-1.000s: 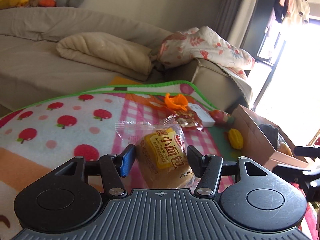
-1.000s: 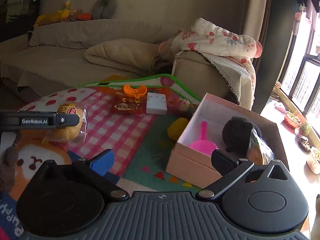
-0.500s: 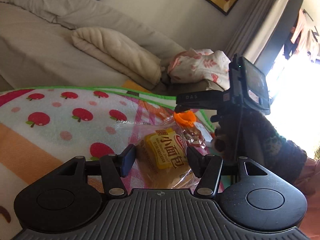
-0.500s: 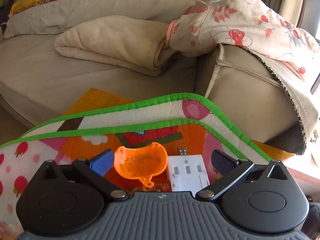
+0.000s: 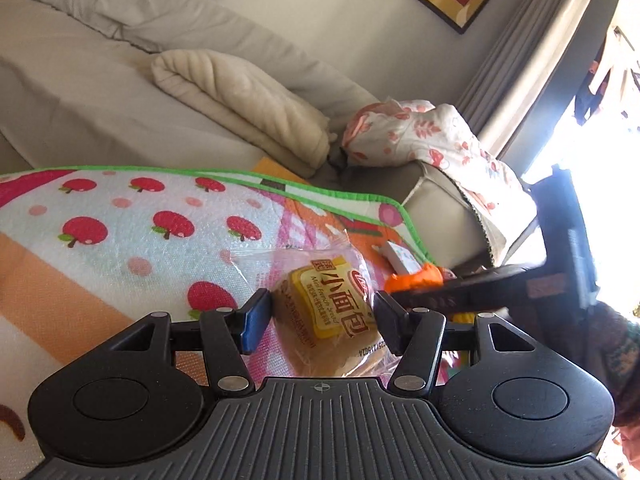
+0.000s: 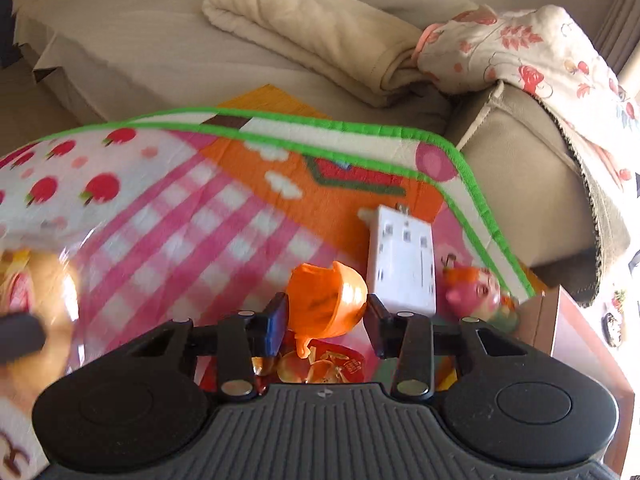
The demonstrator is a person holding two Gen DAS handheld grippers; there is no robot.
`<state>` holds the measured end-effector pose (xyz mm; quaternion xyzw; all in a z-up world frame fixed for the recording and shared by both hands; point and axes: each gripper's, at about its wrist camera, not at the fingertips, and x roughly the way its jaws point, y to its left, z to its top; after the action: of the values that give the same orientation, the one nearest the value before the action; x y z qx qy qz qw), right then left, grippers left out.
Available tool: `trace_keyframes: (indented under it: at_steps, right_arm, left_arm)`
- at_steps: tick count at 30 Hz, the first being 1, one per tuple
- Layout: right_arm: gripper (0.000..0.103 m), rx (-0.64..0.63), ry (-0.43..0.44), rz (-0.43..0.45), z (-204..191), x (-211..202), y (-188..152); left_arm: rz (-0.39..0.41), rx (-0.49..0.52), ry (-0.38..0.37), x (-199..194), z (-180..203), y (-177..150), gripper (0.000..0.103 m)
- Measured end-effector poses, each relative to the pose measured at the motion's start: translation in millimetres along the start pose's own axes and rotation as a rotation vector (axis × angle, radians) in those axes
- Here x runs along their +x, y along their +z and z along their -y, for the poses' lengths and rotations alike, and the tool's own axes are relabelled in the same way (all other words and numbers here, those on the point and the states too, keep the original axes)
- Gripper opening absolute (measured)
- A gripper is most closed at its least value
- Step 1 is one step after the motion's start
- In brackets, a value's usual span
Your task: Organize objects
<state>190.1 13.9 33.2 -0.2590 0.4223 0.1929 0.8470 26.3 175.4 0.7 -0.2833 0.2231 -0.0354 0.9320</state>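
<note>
A wrapped small bread bun (image 5: 332, 312) with a yellow label sits between the pads of my left gripper (image 5: 320, 320), which is shut on it just above the apple-print play mat (image 5: 120, 240). In the right wrist view an orange plastic scoop (image 6: 328, 300) stands tilted between the fingers of my right gripper (image 6: 326, 320). Those jaws are closing, and both pads touch the scoop's sides. The same orange scoop (image 5: 416, 278) shows in the left wrist view, under the black body of the right gripper. The bun (image 6: 36, 280) is a blur at the left edge.
A white power strip (image 6: 402, 260) lies just right of the scoop, with a pink pig toy (image 6: 476, 296) beside it and a red snack packet (image 6: 320, 364) under the fingers. A cardboard box edge (image 6: 560, 320) is at right. Behind the mat are a sofa, a folded beige blanket (image 6: 312, 32) and a floral quilt (image 6: 520, 52).
My right gripper came from near the box to the mat's far side and narrowed its jaws from wide apart onto the orange scoop, which tipped up. My left gripper rolled, still holding the bun.
</note>
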Motion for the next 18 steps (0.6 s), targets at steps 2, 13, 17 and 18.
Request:
trace_keyframes:
  at_steps: [2,13,17,18]
  right_arm:
    - [0.063,-0.006,0.029,-0.027,8,-16,-6]
    - [0.054,0.474,-0.131,-0.036,136,18,54]
    - [0.039,0.418,-0.202,-0.09,128,57,65]
    - [0.036,0.402,-0.207,-0.11,124,64,65]
  left_arm:
    - [-0.002,0.01,-0.004,-1,1,-1,0.061]
    - [-0.031,0.005,-0.023,4,1,-4,0.061]
    - [-0.041,-0.014,-0.029,5,-2,-4,0.061]
    - [-0.041,-0.018,-0.03,5,-2,-4,0.061]
